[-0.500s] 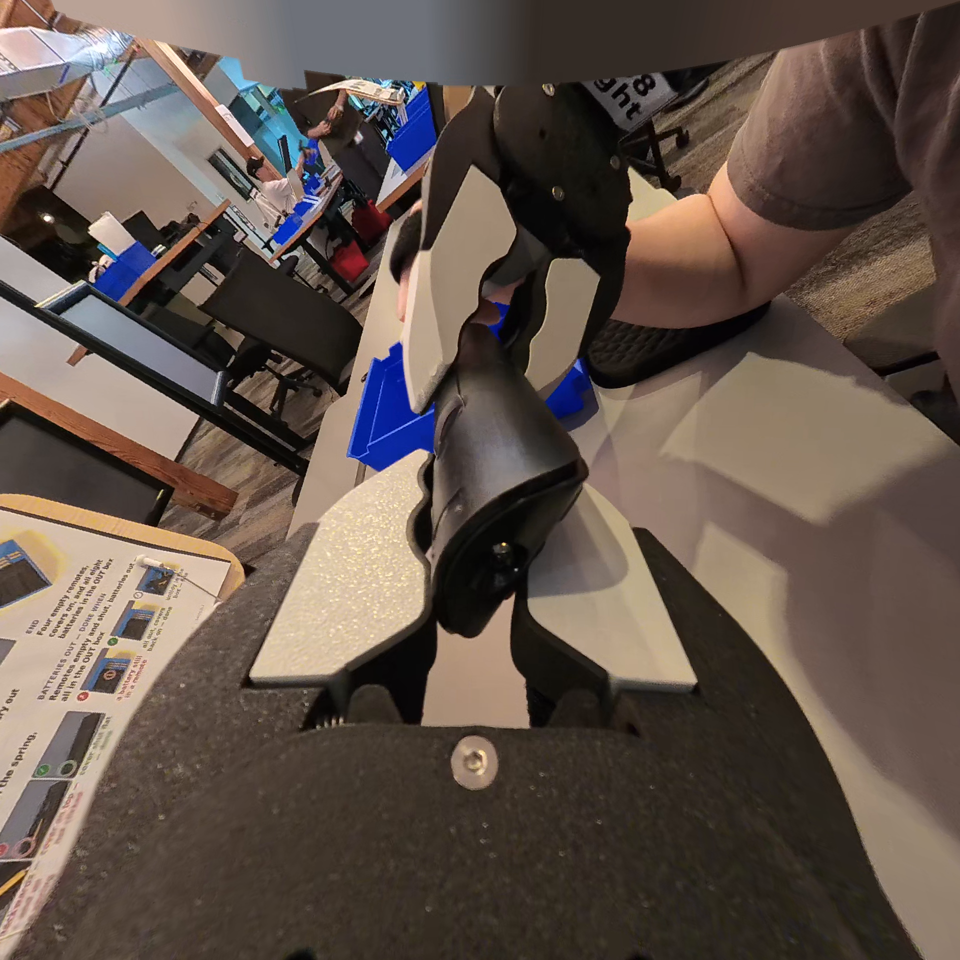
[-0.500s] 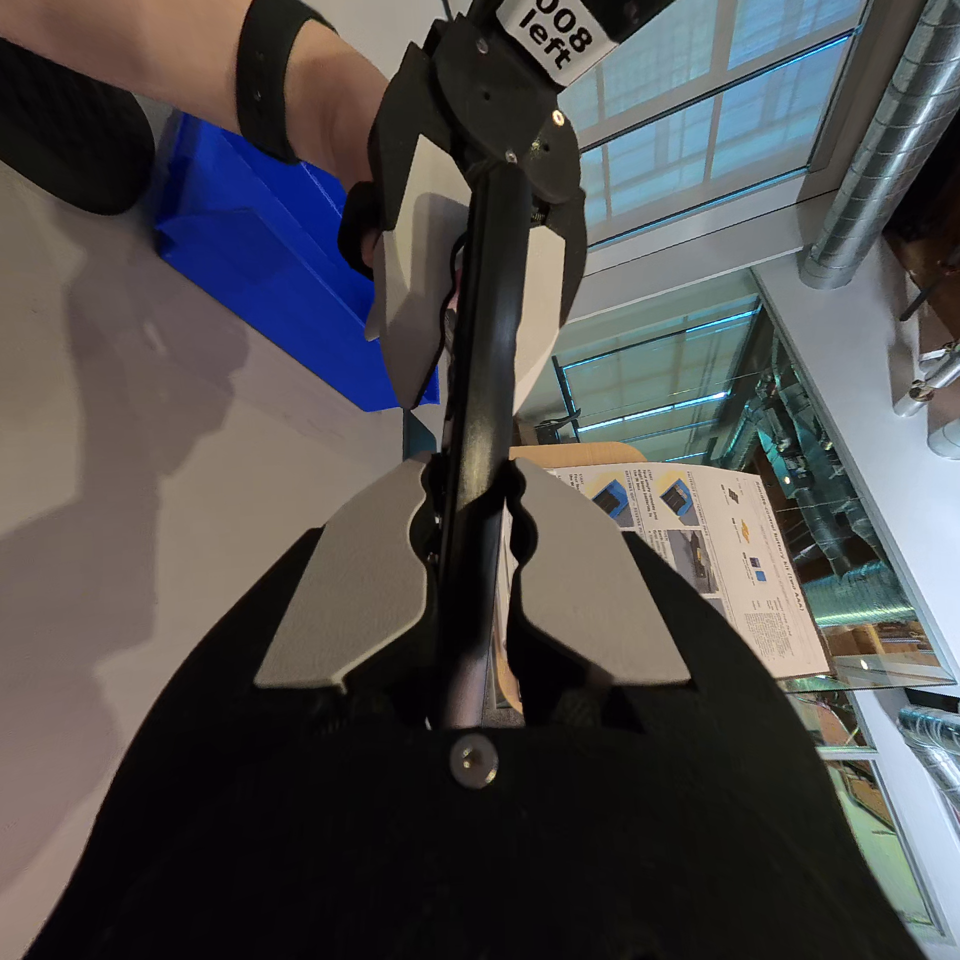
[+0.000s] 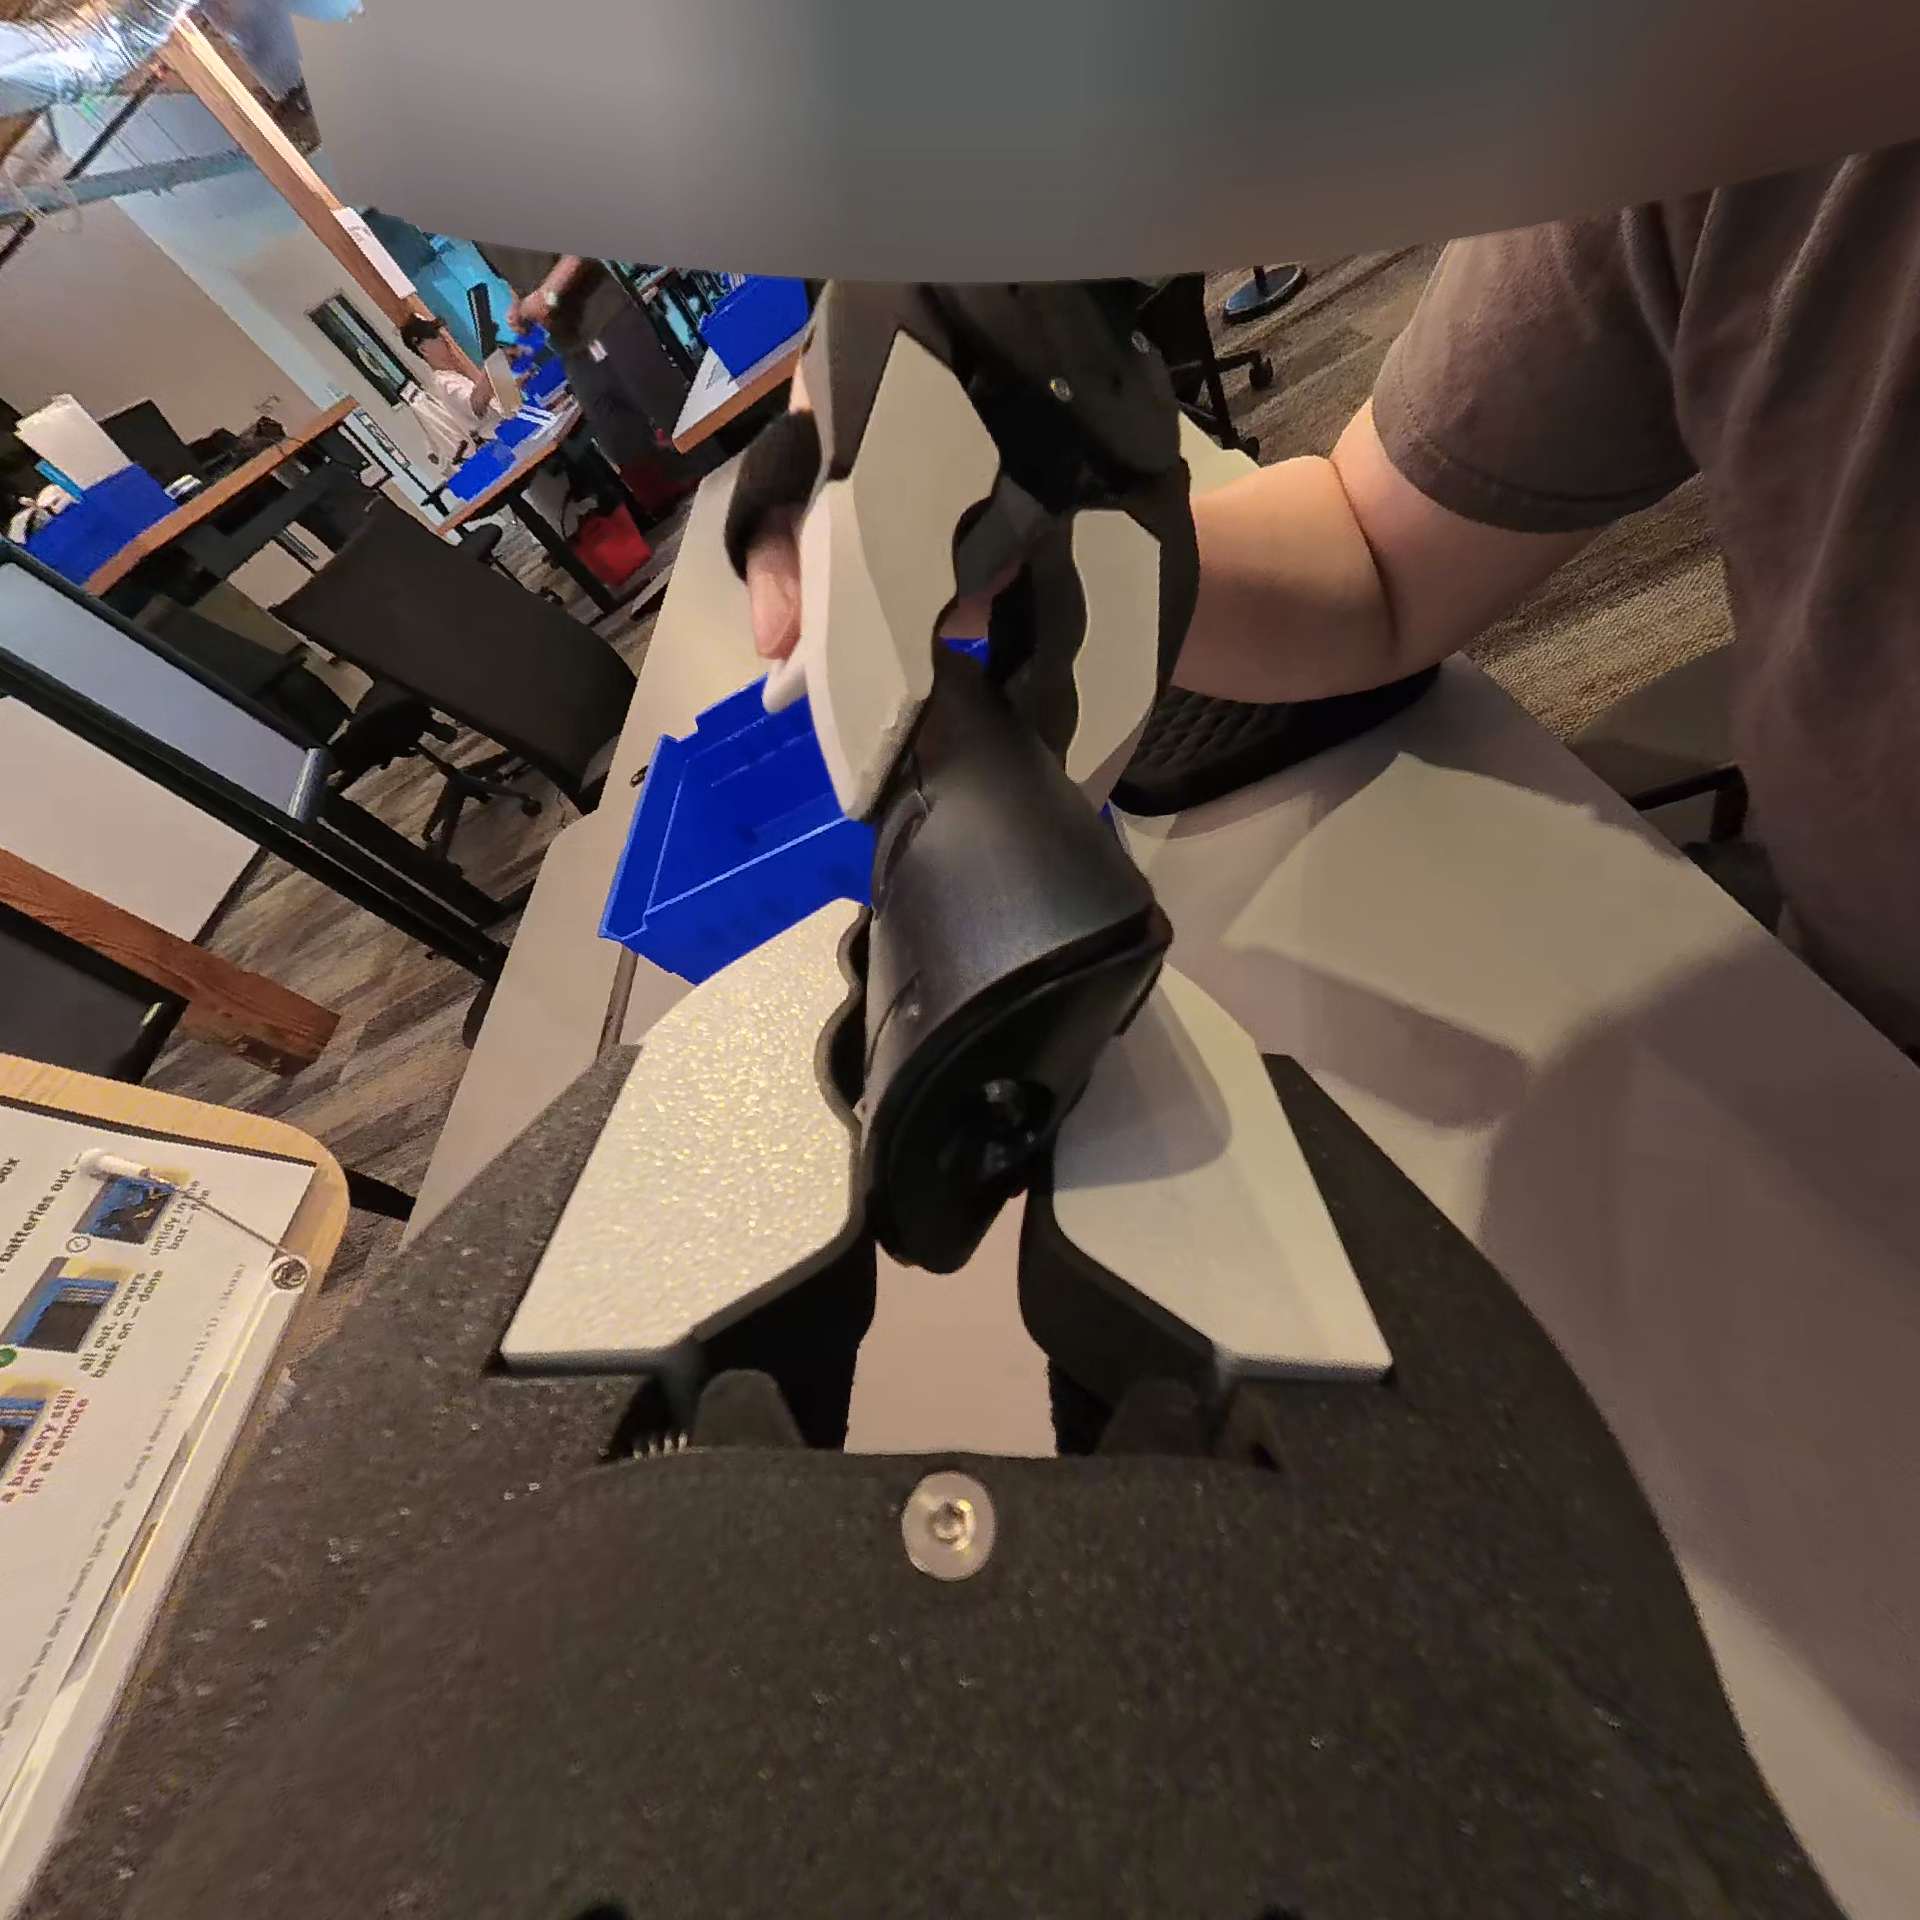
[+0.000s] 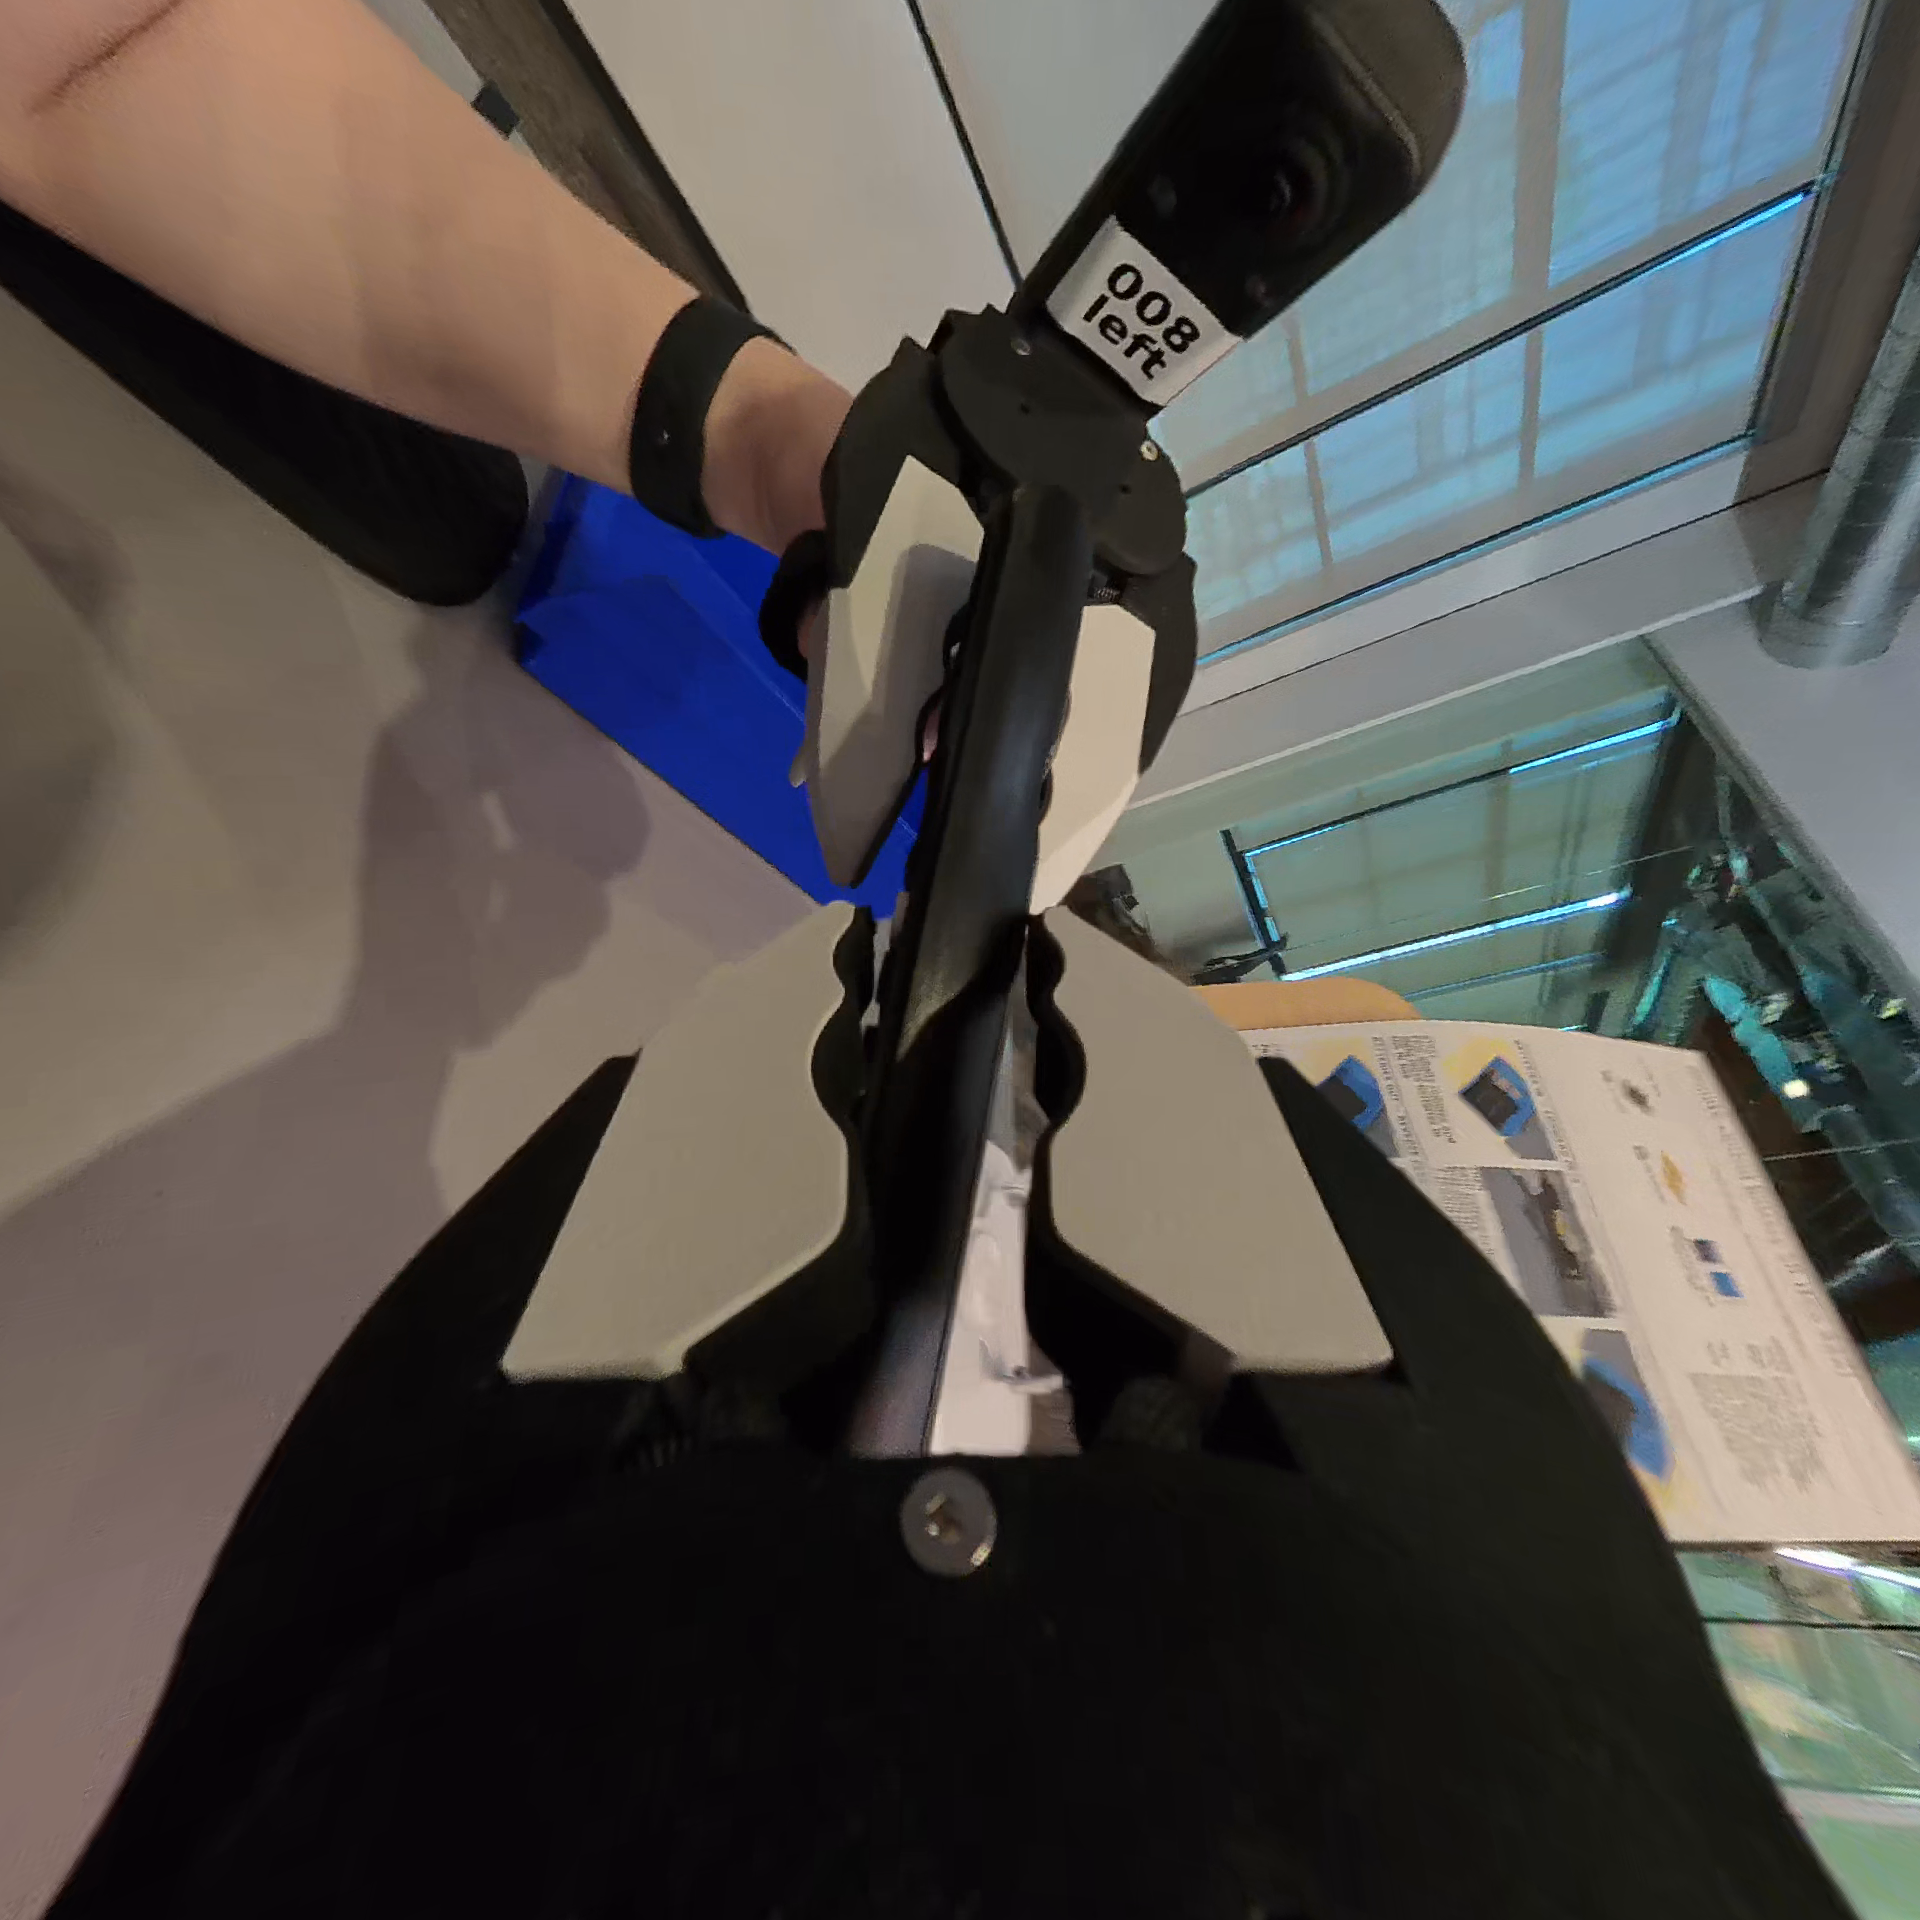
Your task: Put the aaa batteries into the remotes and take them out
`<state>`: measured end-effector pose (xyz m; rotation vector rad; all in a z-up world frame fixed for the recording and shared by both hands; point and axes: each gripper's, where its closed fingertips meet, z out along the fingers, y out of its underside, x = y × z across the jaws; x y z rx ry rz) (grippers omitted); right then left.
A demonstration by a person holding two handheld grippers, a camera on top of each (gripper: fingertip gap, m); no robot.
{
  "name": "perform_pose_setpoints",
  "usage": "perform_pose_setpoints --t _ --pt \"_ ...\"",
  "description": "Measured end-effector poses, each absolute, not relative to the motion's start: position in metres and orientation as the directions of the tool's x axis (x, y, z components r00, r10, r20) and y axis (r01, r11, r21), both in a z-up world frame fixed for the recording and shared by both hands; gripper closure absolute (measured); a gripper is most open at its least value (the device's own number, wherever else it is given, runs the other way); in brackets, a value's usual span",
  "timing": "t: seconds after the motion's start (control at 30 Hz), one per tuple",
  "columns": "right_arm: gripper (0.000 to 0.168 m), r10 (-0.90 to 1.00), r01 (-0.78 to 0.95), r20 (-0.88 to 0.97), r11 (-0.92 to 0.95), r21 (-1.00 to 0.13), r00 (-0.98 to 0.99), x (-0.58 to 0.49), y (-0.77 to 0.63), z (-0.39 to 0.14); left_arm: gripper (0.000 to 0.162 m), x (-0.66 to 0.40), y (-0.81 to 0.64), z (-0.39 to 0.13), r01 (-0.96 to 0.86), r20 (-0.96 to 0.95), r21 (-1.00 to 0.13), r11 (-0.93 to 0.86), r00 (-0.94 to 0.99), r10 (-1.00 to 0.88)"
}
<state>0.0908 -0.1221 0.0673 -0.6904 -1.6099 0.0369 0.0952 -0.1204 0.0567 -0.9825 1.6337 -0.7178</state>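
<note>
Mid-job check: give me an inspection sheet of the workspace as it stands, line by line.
Surface: pale grey table, lit in patches.
Job's things: one black remote, held in the air at both ends; no batteries seen.
Clutter: blue bin on the table; black padded armrest under the forearm; instruction sheet on a wooden board.
Grippers: left gripper shut on the remote's near end; right gripper shut on its other end.
Cables: nothing seen.
Surroundings: office desks, chairs, more blue bins, people behind; large windows.
</note>
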Motion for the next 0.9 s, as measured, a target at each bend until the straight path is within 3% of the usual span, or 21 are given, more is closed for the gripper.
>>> perform_pose_setpoints --t 0.07,0.23,0.7,0.9 --pt "0.133 0.45 0.408 0.892 0.823 -0.395 -0.044 0.092 -0.126 0.062 0.134 0.096 -0.123 0.054 -0.245 -0.455 -0.846 0.474 -0.134 -0.881" --pt "0.128 0.553 0.297 0.829 0.809 -0.508 -0.088 0.09 -0.143 0.063 0.133 0.1 -0.126 0.046 -0.234 -0.397 -0.872 0.431 -0.18 -0.9" --pt "0.122 0.503 0.412 0.854 0.812 -0.413 -0.134 0.087 -0.14 0.051 0.133 0.11 -0.13 0.041 -0.239 -0.412 -0.862 0.448 -0.186 -0.892" --pt "0.124 0.55 0.407 0.825 0.788 -0.461 -0.131 0.088 -0.141 0.053 0.133 0.111 -0.132 0.042 -0.231 -0.405 -0.867 0.441 -0.188 -0.895"
